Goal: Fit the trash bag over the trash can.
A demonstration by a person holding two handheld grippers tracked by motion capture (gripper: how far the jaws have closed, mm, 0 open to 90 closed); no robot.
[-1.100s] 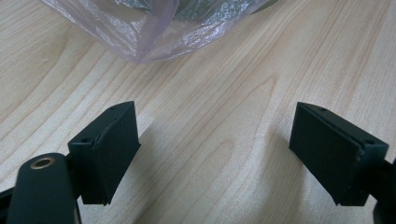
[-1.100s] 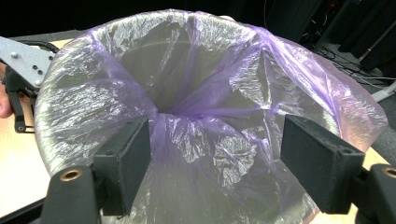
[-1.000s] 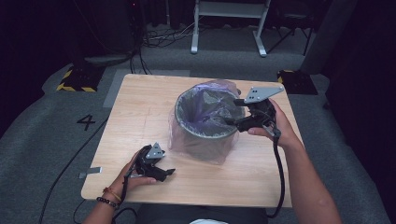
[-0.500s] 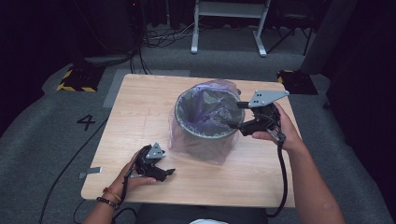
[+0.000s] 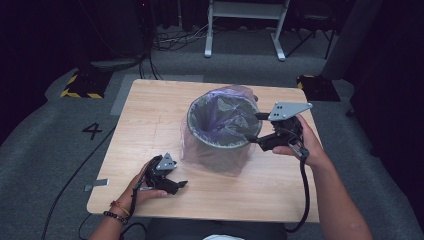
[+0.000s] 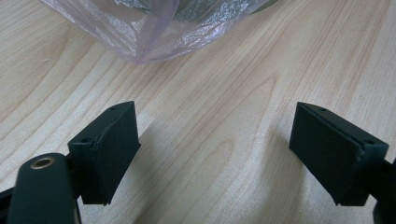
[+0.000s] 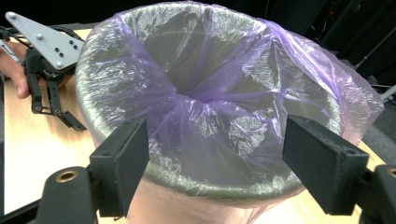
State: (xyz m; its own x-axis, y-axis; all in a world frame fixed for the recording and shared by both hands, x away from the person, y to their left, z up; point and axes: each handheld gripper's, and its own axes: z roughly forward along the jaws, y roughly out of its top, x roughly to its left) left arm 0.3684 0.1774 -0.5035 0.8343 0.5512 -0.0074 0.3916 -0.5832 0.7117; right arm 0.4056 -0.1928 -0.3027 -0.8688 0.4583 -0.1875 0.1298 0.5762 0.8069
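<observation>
A grey round bin lined with a purple plastic bag stands mid-table; the bag hangs over its rim and down its outside. My right gripper is at the bin's right rim, open, its fingertips pointing at the bag. In the right gripper view the right gripper has wide-apart pads in front of the bin's near rim, with nothing clamped between them. My left gripper rests near the table's front edge, left of the bin. It is open over bare wood in the left gripper view.
The wooden table is bare left of the bin. A loose corner of the bag lies on the wood ahead of the left jaws. The left gripper and its hand show beyond the bin. Cables trail off the front edge.
The right gripper has drifted slightly right and toward the person beside the bin's rim, still open. The left gripper has stayed where it was.
</observation>
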